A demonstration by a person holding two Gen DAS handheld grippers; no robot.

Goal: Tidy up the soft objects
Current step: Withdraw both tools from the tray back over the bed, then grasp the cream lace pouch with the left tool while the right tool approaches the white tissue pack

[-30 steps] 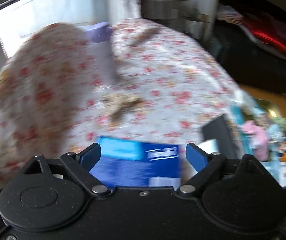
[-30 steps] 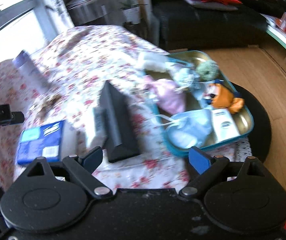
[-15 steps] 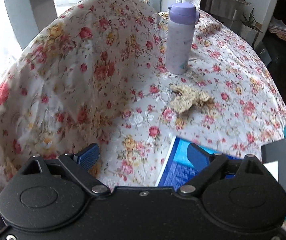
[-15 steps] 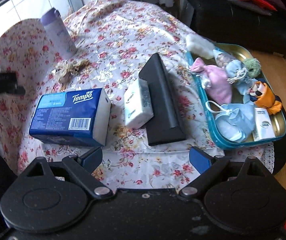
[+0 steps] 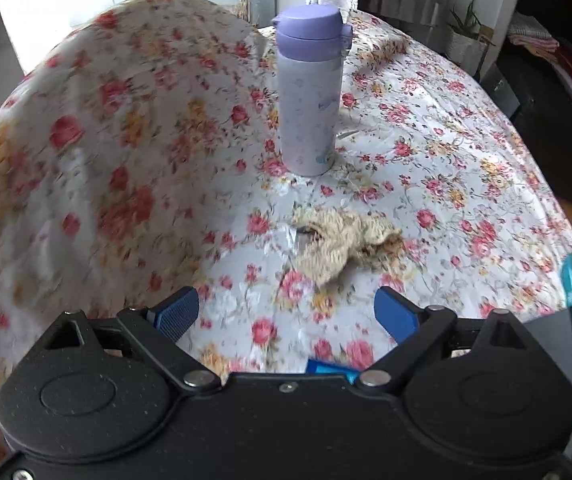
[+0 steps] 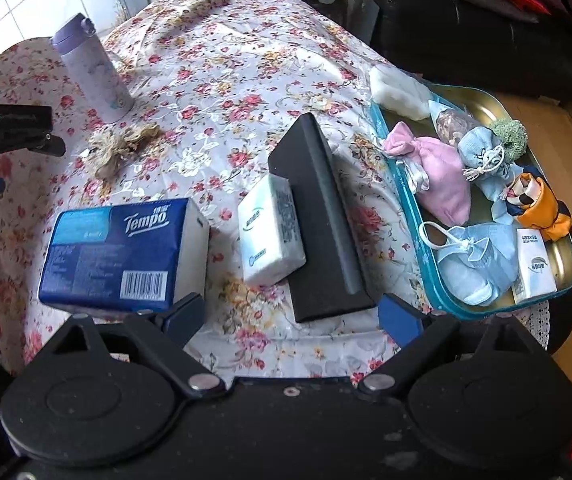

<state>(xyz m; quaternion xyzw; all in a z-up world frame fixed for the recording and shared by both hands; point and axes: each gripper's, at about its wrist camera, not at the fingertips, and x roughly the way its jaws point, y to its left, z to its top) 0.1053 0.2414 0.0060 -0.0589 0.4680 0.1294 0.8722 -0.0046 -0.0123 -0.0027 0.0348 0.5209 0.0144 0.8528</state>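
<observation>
My left claw hangs wide with only flowered cloth between its blue tips. Just ahead, slightly right, lies the tan fuzzy scrunchie; beyond it stands the lilac bottle. My right claw gapes empty too, the small white tissue pack just ahead, the Tempo pack near-left, the teal tray of soft things off right.

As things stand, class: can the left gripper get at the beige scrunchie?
Probably yes. The left gripper is open and empty, and the beige scrunchie lies just ahead on bare cloth. The bottle stands further back, out of the way.
</observation>
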